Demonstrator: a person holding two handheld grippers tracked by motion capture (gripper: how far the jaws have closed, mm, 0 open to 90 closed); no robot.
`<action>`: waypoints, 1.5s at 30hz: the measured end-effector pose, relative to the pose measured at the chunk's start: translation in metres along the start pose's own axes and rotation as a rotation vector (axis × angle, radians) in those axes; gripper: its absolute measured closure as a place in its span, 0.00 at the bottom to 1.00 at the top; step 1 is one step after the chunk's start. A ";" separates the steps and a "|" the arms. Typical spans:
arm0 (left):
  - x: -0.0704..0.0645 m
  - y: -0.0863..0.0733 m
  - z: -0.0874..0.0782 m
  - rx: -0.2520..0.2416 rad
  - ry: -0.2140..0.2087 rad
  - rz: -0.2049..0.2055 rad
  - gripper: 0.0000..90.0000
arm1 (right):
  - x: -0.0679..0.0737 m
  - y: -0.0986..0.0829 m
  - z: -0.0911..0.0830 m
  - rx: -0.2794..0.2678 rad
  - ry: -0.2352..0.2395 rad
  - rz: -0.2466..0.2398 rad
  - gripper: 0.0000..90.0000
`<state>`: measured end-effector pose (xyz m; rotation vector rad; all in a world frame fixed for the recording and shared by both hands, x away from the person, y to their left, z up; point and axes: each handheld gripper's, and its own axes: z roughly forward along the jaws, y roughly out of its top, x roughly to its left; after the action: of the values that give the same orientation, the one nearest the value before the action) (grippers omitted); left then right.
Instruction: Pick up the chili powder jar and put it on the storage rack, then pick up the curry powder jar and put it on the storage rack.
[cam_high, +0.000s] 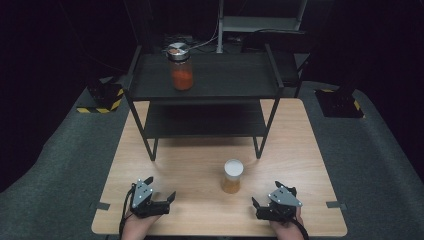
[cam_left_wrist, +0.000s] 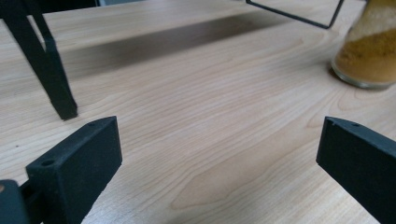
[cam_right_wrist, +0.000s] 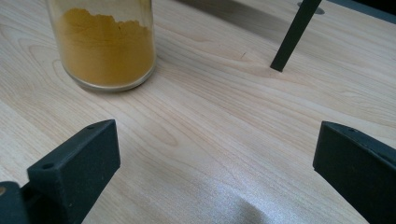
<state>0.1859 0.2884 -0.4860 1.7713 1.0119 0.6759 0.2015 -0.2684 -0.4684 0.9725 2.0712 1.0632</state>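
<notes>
- Left gripper (cam_high: 162, 199) is resting low at the near left edge of the table (cam_high: 190, 165), its jaws spread wide with nothing between them; a hand (cam_high: 136, 225) is holding it from below.
- Right gripper (cam_high: 260, 204) is sitting at the near right edge, jaws likewise standing wide apart and empty, a hand (cam_high: 285, 227) gripping it.
- Between the two grippers, a little farther out, a jar (cam_high: 232, 176) with a white lid is standing upright on the wood, holding yellow-orange powder.
- In the left gripper view the jar (cam_left_wrist: 369, 51) is showing off to the right, beyond the jaw tips and apart from them.
- In the right gripper view the jar (cam_right_wrist: 105, 44) is standing ahead and to the left, near but not touching the jaws.
- Behind it a black rack (cam_high: 202, 95) is standing on the table, one leg (cam_right_wrist: 294, 35) planted close by.
- On the rack's top shelf a second jar (cam_high: 180, 66), with red-orange contents and a metal lid, is standing upright, well apart from both grippers.
</notes>
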 end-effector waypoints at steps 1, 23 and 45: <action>-0.001 0.000 0.000 0.003 -0.001 0.009 0.00 | 0.000 0.001 0.000 0.004 0.006 -0.006 0.00; -0.001 0.000 -0.001 0.003 -0.005 0.020 0.00 | -0.002 -0.012 -0.006 -0.066 -0.001 0.029 0.00; 0.000 -0.003 -0.004 -0.011 -0.021 0.019 0.00 | -0.001 -0.020 -0.011 -0.130 0.016 0.031 0.00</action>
<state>0.1818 0.2913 -0.4874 1.7770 0.9767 0.6726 0.1874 -0.2822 -0.4804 0.9361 1.9779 1.2093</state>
